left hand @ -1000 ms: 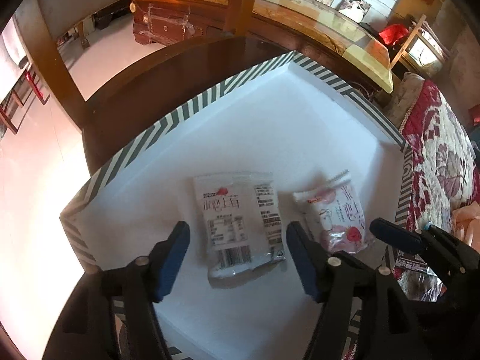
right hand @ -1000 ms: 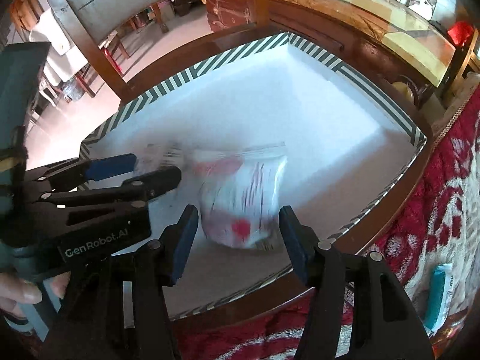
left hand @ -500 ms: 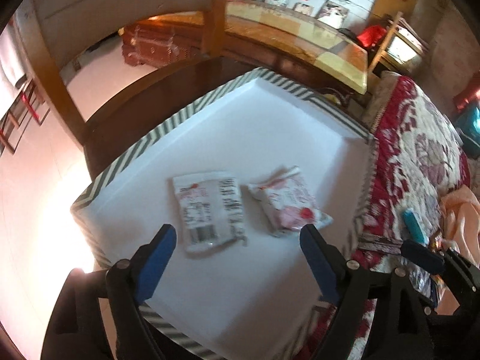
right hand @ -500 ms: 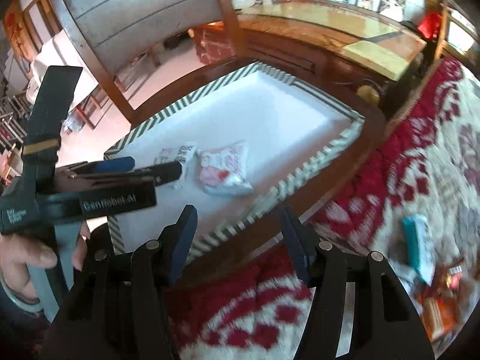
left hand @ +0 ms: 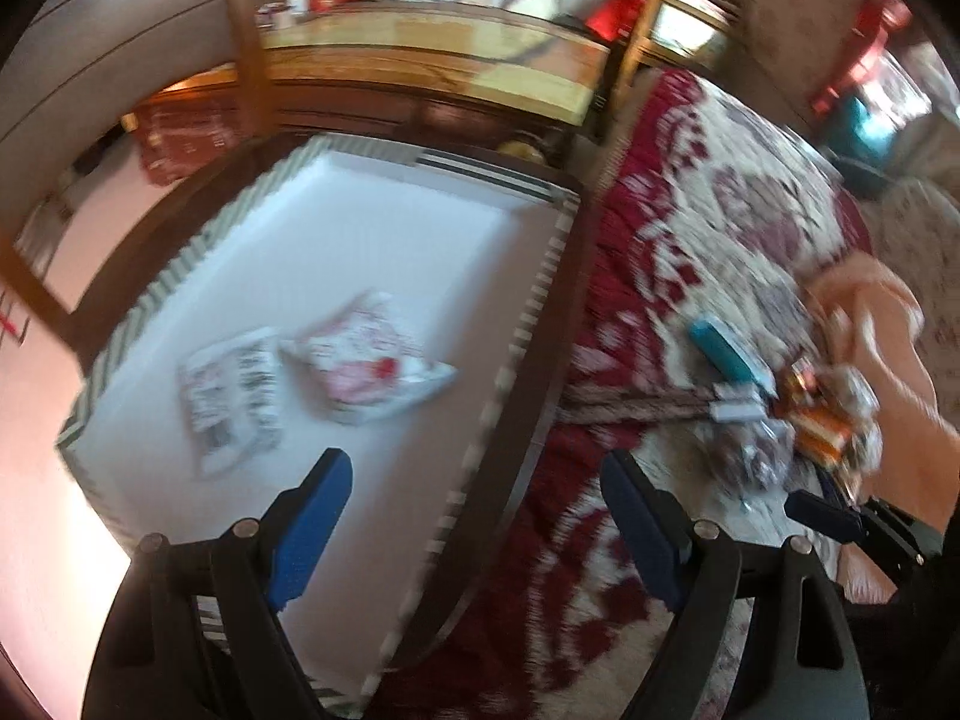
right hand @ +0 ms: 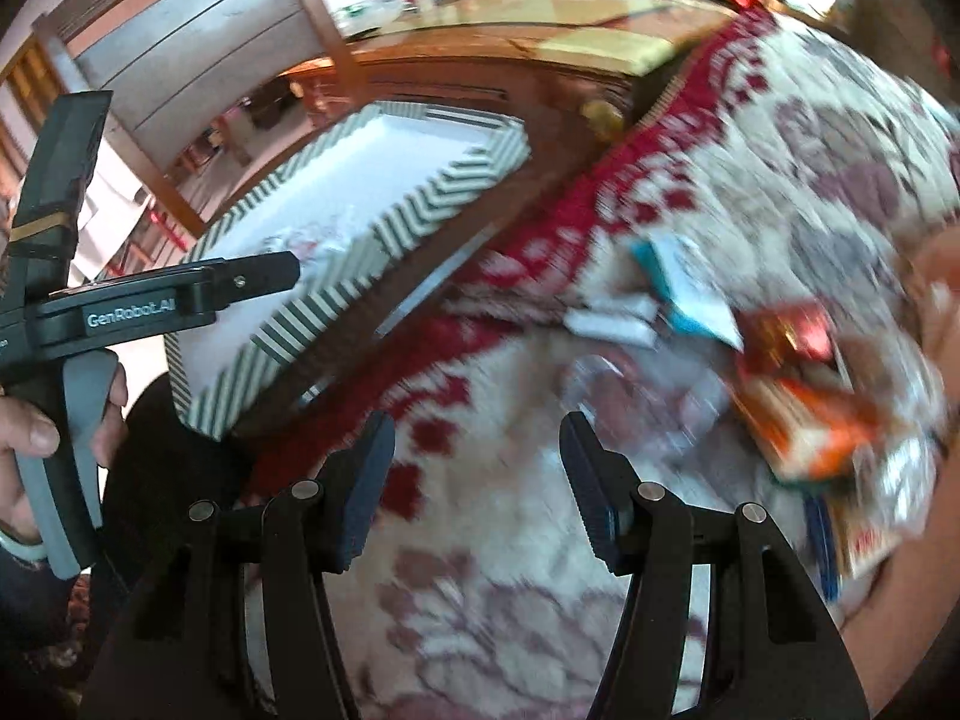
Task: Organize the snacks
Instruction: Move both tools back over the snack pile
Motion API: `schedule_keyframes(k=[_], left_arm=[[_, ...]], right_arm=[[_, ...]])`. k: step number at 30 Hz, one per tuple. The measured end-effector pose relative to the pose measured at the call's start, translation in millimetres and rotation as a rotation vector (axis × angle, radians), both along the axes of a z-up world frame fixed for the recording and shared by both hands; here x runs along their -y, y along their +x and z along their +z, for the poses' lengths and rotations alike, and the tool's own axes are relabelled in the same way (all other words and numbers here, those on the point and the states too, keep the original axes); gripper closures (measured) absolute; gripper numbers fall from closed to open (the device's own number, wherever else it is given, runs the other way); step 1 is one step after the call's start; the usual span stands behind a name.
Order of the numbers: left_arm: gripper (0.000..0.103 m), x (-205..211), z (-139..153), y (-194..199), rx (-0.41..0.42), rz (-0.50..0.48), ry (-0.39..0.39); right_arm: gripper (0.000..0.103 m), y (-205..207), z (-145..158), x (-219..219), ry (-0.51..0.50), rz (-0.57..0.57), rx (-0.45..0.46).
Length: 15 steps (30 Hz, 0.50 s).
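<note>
The striped box (left hand: 528, 324) sits on a dark wooden chair seat (left hand: 540, 396), its near wall close to the seat's edge, and beyond that edge lies the red-and-cream blanket (left hand: 672, 228). Inside the box, two snack packets lie side by side near its left wall: a white packet (left hand: 231, 396) with print and a pink-and-white packet (left hand: 366, 366) just touching it; the rest of the white floor is bare. The left gripper (left hand: 477, 531) hangs over the box's near wall, its fingers wide apart, having just been opening, with nothing between them. The right gripper (right hand: 477, 480) is over open blanket, fingers moderately apart and empty. To the right of the box, on the blanket, a blurred heap of snacks (right hand: 798, 402) lies beside a teal packet (right hand: 684, 294).
</note>
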State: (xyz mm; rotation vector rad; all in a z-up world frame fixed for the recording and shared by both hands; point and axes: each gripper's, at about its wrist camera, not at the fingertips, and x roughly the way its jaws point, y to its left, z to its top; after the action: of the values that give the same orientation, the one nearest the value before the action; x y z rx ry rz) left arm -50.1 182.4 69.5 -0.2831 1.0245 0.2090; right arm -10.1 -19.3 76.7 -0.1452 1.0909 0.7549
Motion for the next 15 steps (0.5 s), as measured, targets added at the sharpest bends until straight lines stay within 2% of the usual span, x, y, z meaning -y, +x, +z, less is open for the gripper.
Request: schedule_keyframes(k=[6,10,15], left_arm=[[0.017,38.7,-7.6,17.3,-0.012,-0.149,0.013],[0.017,61.7,-13.3,30.2,-0.019,-0.281,0.051],[0.017,77.0,-22.4,46.8,-0.029,-0.462,0.05]], right_arm=[[0.045,-2.2,-9.2,38.1,0.0,-0.062,-0.016],[0.046,-0.2,-10.1,50.9,0.007,-0.086,-0.02],[0.045,0.3,-13.5,58.6,0.005,-0.094,-0.029]])
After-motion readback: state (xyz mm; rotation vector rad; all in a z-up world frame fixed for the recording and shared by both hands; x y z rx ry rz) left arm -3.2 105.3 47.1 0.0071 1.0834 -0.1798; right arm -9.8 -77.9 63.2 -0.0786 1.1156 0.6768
